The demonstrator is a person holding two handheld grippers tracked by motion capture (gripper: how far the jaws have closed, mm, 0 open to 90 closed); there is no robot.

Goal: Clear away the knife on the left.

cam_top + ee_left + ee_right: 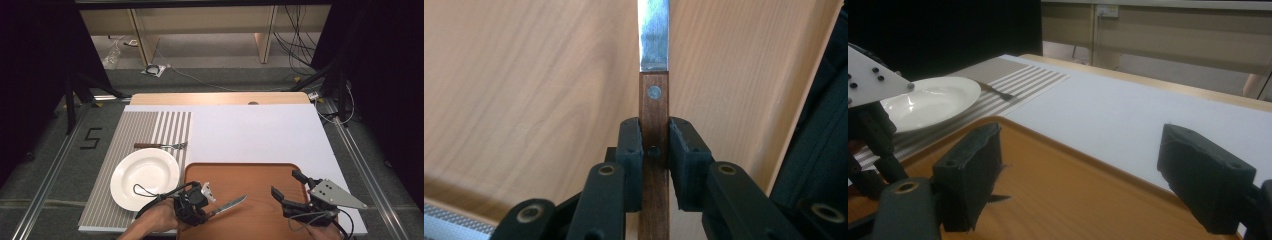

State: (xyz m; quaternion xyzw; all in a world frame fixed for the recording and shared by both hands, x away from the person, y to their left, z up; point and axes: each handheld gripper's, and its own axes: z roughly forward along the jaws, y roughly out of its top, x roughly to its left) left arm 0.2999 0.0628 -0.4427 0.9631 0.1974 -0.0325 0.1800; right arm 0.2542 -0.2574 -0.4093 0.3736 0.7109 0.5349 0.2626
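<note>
Left tool (654,150) of mine is clenched on the knife (227,205) handle above the tray (260,220) near the bench's front edge, right tool (292,187) released; next, I judge, place it beside the plate (144,177).

The knife (654,100) shows a dark, smooth wooden handle with a bright metal rivet, and its blade is polished steel catching the light. The left tongs (654,152) pinching it look like matt black plastic with brass-coloured pins. Under them the tray (260,172) is warm wood grain with a soft sheen. The plate (145,177) is glossy white ceramic, on a ribbed, woven-looking placemat (150,127). The surface (260,132) wears a matt white sheet.
</note>
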